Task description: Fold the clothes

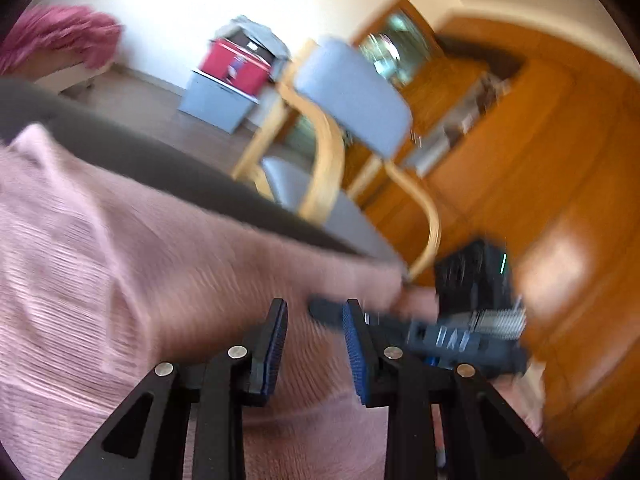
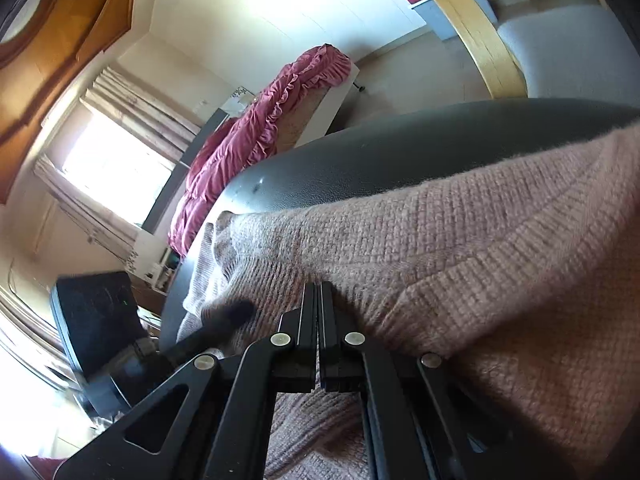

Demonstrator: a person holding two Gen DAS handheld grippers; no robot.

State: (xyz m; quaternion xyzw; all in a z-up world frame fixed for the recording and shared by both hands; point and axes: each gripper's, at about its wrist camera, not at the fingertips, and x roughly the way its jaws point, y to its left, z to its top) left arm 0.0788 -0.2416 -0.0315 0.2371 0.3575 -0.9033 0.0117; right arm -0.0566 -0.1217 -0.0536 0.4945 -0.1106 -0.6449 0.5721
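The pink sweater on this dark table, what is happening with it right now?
A person is folding a pink knitted sweater on a dark round table, with a handheld gripper in each hand. The right gripper has its jaws shut at a fold of the knit; whether cloth is pinched between them is hard to tell. The left gripper hangs over the sweater with its jaws apart, holding nothing. The fold is not finished. A grey chair stands behind the table.

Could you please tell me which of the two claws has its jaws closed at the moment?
The right claw: its jaws meet flat, no gap, over the pink sweater. The left claw has its blue pads apart.
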